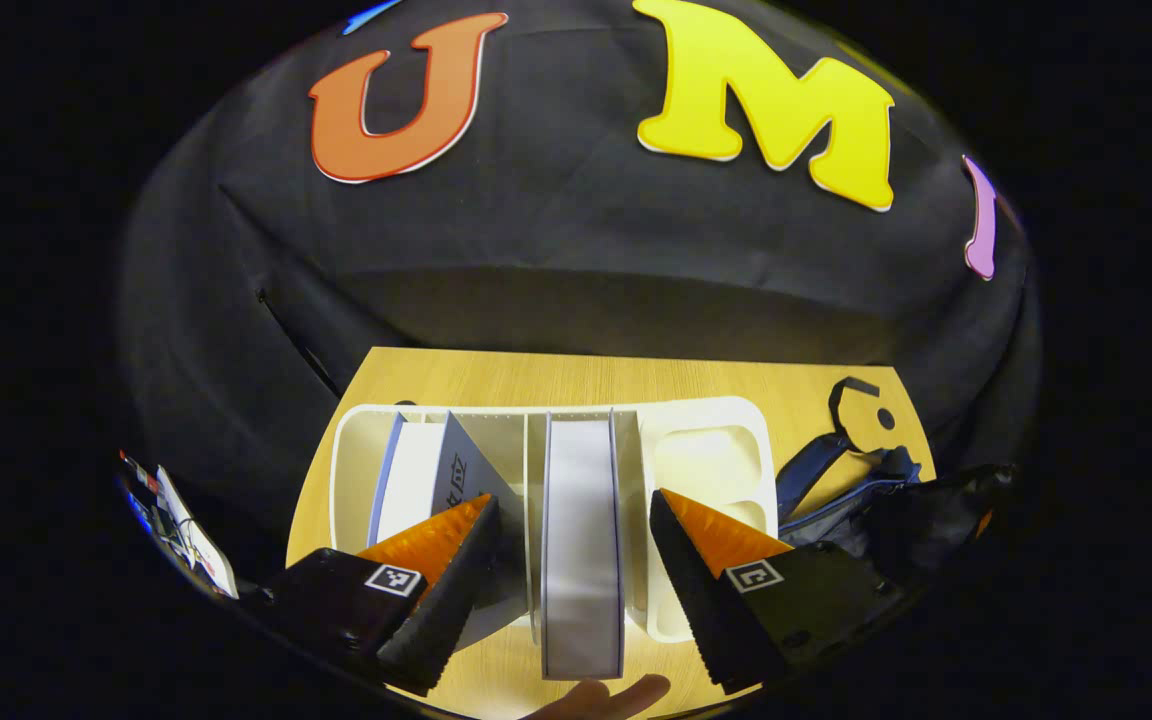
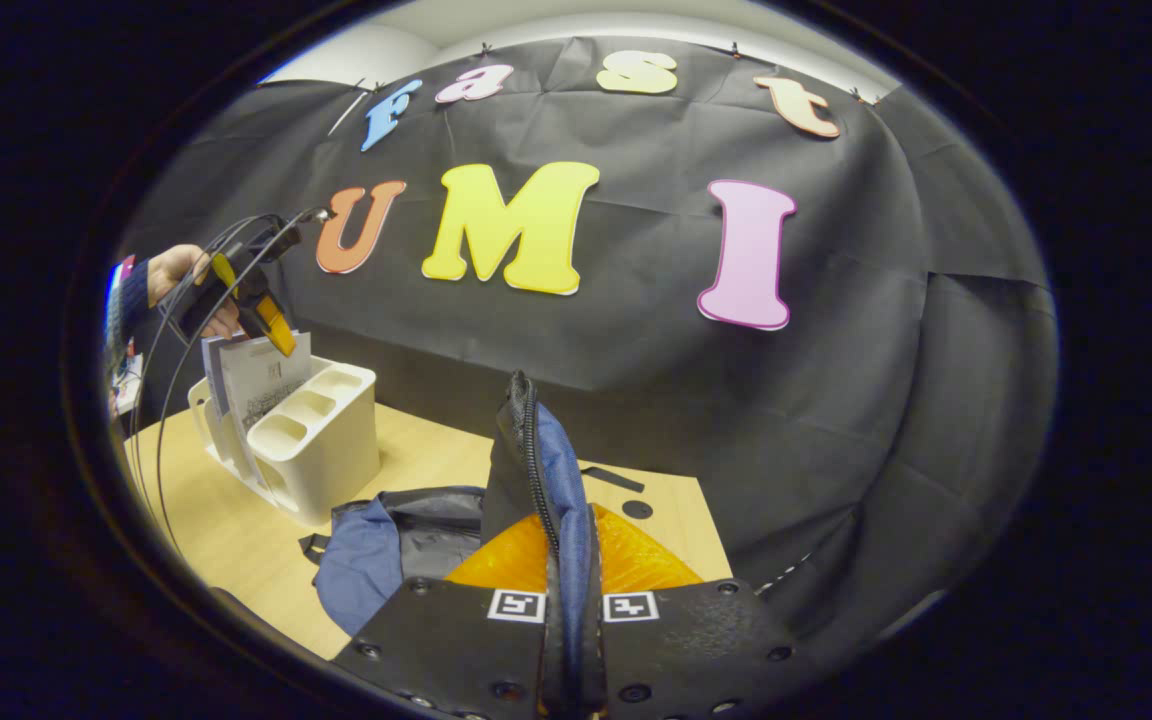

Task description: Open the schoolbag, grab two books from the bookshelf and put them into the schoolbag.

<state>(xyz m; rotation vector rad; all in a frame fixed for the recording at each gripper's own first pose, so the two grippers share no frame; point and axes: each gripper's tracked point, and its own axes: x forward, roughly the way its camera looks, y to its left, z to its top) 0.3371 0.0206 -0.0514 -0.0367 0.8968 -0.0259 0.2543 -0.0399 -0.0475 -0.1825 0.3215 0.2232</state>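
**Left gripper view: reaching for a book while the bag is held open**

Left gripper view looks down on the white bookshelf [image 1: 696, 420] in the middle of the frame, on the wooden table [image 1: 576, 375]. The left gripper [image 1: 573, 590] hangs over it with its jaws spread wide to either side of an upright book [image 1: 582, 540], touching neither cover as far as I can tell. A second book [image 1: 416, 480] leans in the compartment at lower left. Part of the schoolbag [image 1: 836, 480] lies at the right edge, just beside the shelf. A fingertip [image 1: 601, 695] pokes in at the bottom.

Right gripper view shows what the other cannot: the right gripper [image 2: 571, 620] at the bottom of the frame has its jaws pressed together on the zippered edge of the schoolbag [image 2: 546, 470], lifting it upright. The rest of the bag slumps on the table at lower left. At upper left a hand [image 2: 181, 275] holds the left gripper [image 2: 271, 325] above the bookshelf [image 2: 331, 440].

The bag seems to be open, so the step in hand is taking the first book. Next the left jaws should close on the upright book and lift it straight up, clear of the dividers.
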